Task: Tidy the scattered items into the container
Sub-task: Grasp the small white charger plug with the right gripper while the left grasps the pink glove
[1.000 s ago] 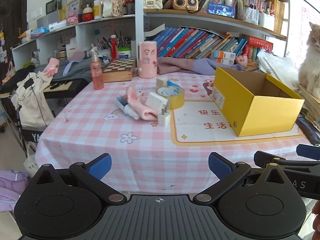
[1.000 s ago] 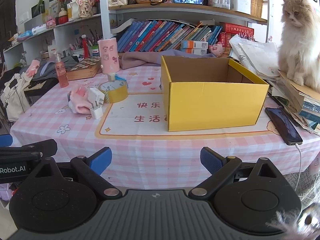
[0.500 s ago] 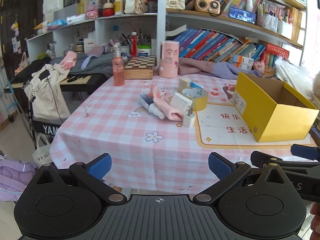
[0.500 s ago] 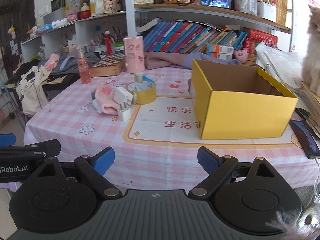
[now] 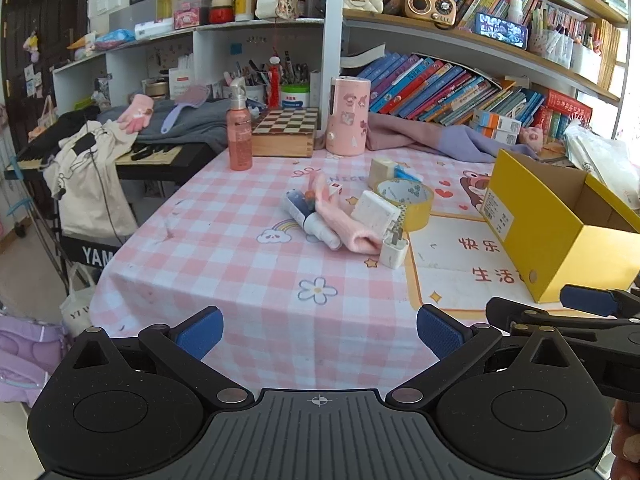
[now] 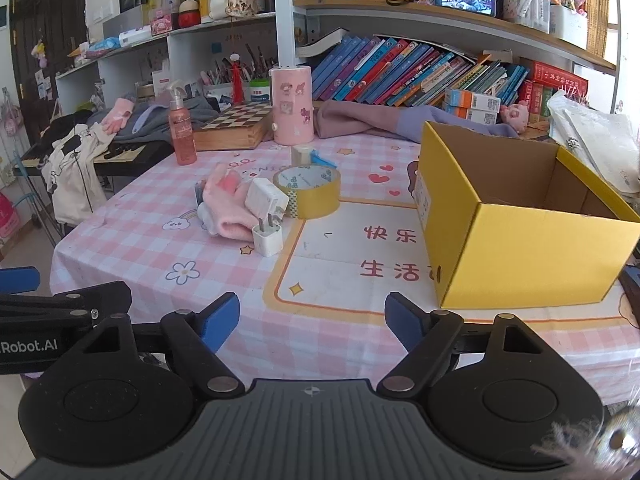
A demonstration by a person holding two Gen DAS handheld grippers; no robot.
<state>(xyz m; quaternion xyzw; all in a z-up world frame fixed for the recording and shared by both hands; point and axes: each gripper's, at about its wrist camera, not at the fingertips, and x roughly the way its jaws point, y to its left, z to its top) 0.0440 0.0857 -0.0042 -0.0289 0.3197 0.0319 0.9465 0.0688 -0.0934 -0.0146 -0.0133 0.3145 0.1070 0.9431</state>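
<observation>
An open yellow cardboard box stands on the right of the pink checked table. Left of it lies a heap: a pink glove, a white charger, a small white plug, a roll of yellow tape and white tubes. My left gripper hangs open before the table's near edge, nothing between its fingers. My right gripper is over the near edge, its jaws closing with nothing between them.
At the back of the table stand a pink spray bottle, a chessboard box and a pink cylinder. Shelves of books rise behind. A keyboard with a draped bag sits left of the table. A small cream box lies behind the tape.
Both grippers have swung left, so the box has slid rightward in both views and the cat has left the frame. The right gripper's fingers have come closer together.
</observation>
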